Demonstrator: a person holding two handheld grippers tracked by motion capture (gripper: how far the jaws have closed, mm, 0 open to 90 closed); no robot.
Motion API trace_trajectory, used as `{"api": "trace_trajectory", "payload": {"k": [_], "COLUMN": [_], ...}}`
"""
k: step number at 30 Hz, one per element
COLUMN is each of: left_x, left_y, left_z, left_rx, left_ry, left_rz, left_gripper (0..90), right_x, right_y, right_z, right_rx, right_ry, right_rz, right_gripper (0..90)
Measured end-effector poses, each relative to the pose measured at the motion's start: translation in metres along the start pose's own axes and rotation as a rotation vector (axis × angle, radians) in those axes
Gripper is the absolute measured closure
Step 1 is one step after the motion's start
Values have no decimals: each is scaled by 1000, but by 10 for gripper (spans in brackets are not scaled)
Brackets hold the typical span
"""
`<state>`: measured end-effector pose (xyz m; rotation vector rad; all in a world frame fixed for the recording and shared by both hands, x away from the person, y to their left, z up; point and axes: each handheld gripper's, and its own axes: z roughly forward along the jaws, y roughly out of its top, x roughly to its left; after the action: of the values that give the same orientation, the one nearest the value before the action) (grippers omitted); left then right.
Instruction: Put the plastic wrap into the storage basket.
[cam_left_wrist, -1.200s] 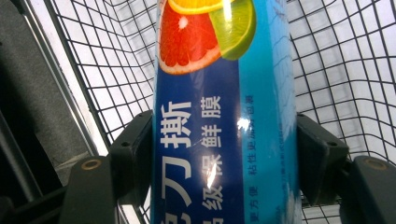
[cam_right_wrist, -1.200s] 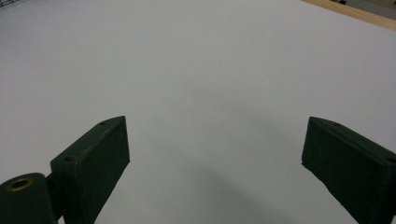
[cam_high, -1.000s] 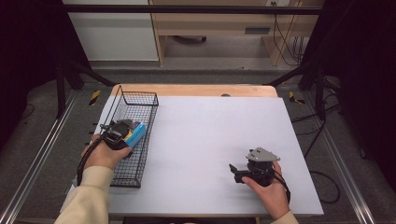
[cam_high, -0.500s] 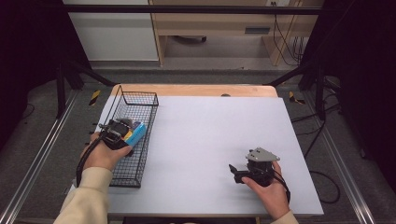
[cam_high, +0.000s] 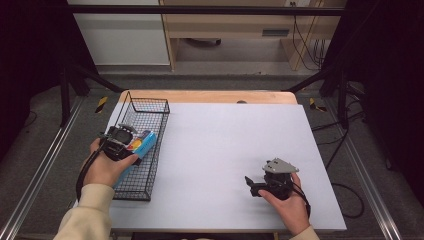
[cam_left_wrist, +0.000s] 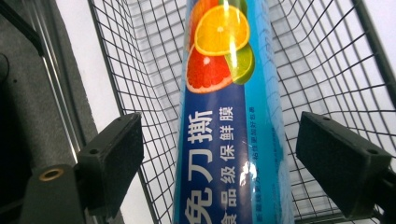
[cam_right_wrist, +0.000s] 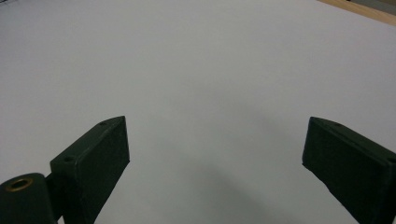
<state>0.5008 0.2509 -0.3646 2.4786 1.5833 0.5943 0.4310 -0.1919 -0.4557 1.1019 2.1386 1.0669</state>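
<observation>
A long blue box of cling film (cam_left_wrist: 229, 116), printed with citrus slices, lies lengthwise inside a black wire basket (cam_high: 150, 112) at the table's left side. My left gripper (cam_left_wrist: 219, 154) hangs over the basket with its jaws wide apart on either side of the box, not touching it. In the high view the box (cam_high: 145, 142) shows just beyond my left gripper (cam_high: 120, 139). My right gripper (cam_high: 250, 184) rests low over the white tabletop (cam_right_wrist: 196, 70) near the front right, open with nothing between its jaws (cam_right_wrist: 215, 158).
The wire basket (cam_left_wrist: 327, 60) stands along the left edge of the white table (cam_high: 235, 135). A wooden strip (cam_high: 210, 96) runs along the far edge. Metal rails (cam_high: 40, 165) and floor lie to the left of the table.
</observation>
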Motion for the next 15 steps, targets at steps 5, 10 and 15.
{"api": "trace_trajectory", "payload": {"k": [5,10,15], "left_x": [1,-2,-6], "left_y": [-3,-3,-3], "left_z": [-6,-10,-13], "left_rx": [-32,-59,-85], "left_ry": [-3,-11,-11], "left_rz": [-6,-1,7], "left_gripper": [127,118,109], "right_x": [0,0,0], "right_y": [0,0,0], "right_z": [0,0,0], "right_rx": [-2,0,0], "right_ry": [1,1,1], "right_rz": [-5,-3,0], "right_gripper": [76,76,76]}}
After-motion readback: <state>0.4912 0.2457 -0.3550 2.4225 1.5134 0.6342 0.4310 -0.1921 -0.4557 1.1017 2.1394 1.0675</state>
